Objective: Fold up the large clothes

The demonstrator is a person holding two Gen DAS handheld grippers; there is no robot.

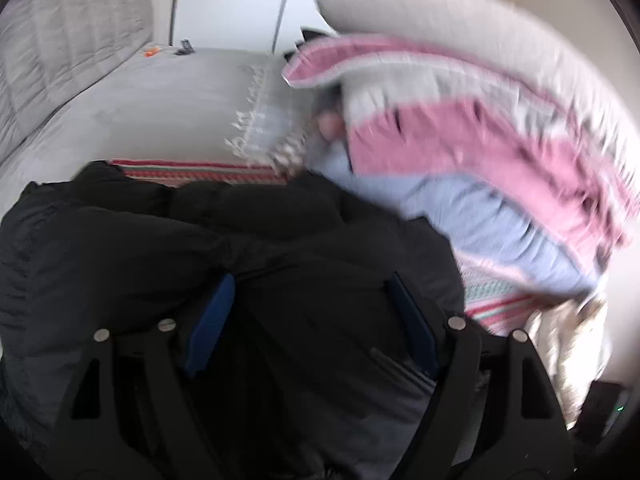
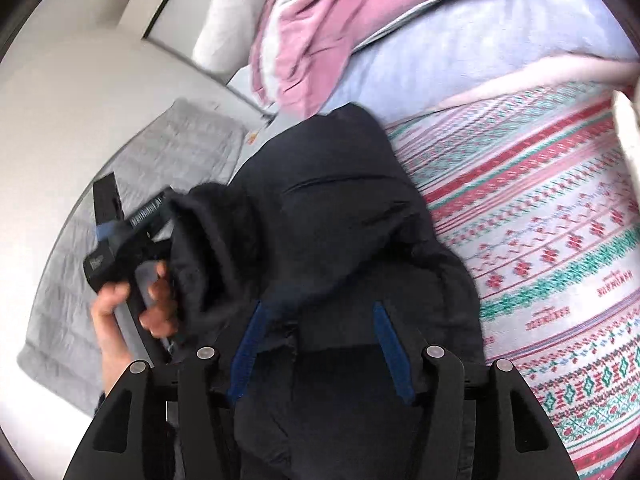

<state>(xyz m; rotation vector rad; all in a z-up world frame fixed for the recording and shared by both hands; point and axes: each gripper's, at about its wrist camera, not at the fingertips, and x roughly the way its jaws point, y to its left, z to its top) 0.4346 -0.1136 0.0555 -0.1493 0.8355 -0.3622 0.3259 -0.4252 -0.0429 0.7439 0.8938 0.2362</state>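
You had the jacket (image 2: pixel 340 216) bunched on the bedspread (image 2: pixel 560 240), unfolded; both grippers (image 1: pixel 310 292) (image 2: pixel 316 312) gaped around its fabric.

Print on the patterned sheet (image 2: pixel 560 240) and left gripper (image 2: pixel 132 236) seems unreadable.

Bulky black padded jacket (image 2: pixel 344 216) lies bunched on the patterned bedspread (image 2: pixel 560 240).
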